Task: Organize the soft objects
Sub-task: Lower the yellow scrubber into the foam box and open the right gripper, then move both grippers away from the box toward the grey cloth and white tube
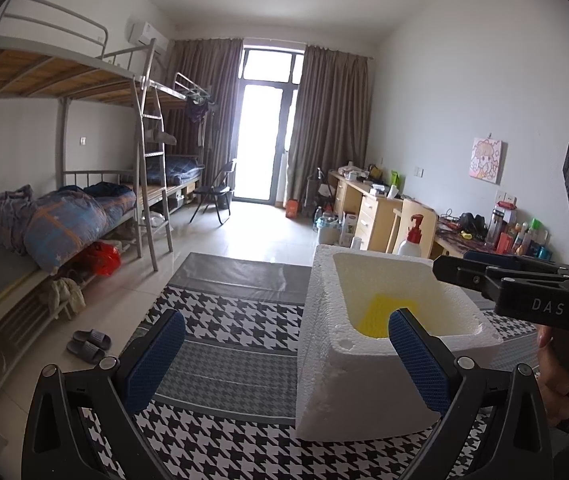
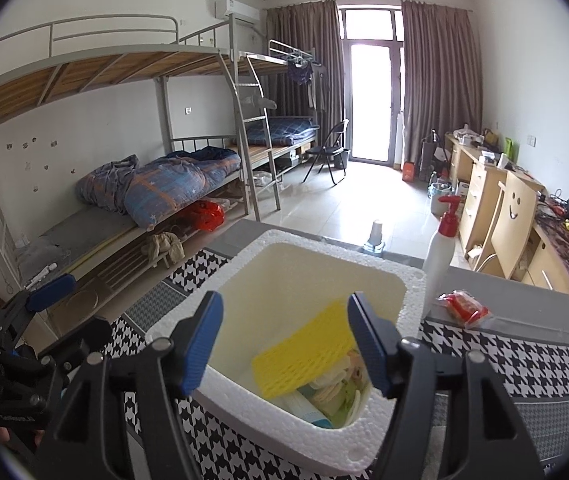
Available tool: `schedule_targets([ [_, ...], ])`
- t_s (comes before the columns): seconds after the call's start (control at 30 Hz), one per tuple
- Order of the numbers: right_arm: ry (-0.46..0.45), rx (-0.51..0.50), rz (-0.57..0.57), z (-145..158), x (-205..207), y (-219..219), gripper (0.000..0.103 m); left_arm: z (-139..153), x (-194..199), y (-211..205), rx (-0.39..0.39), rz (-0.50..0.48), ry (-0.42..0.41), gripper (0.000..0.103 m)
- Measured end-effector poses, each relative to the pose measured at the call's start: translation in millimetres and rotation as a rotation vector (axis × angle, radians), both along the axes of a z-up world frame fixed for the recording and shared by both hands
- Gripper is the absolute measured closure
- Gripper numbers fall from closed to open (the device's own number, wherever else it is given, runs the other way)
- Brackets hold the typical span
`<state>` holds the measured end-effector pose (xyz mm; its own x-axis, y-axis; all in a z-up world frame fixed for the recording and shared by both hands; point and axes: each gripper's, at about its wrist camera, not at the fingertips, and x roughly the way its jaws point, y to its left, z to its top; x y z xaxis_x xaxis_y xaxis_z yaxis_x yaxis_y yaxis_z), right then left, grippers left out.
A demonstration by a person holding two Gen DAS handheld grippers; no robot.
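Note:
A white foam box (image 2: pixel 412 300) stands on a houndstooth-patterned table (image 2: pixel 524 356). Inside it lies a yellow mesh sponge (image 2: pixel 304 352) on top of several pale soft packets (image 2: pixel 336 392). My right gripper (image 2: pixel 284 344) is open and empty, held just above the box's near rim with the sponge between its fingers' line of sight. My left gripper (image 1: pixel 286 360) is open and empty, to the left of the box (image 1: pixel 324 340); the sponge (image 1: pixel 380 316) shows inside. The right gripper (image 1: pixel 496 280) shows over the box's right side in the left wrist view.
A white pump bottle with a red top (image 2: pixel 442 248) stands behind the box. A red-wrapped packet (image 2: pixel 464 308) lies on the table to the right. Bunk beds (image 2: pixel 144 184) stand to the left, desks (image 2: pixel 496 200) to the right, and tiled floor lies beyond.

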<state>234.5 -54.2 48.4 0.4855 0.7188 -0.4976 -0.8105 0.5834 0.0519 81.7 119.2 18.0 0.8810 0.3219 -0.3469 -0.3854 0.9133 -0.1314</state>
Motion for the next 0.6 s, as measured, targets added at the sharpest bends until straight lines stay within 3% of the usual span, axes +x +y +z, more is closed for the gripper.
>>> schedule_targets([
  [0.6, -0.037, 0.05, -0.046, 7, -3, -30, 0.029, 1, 3, -10, 0.003, -0.031, 0.007, 0.001],
])
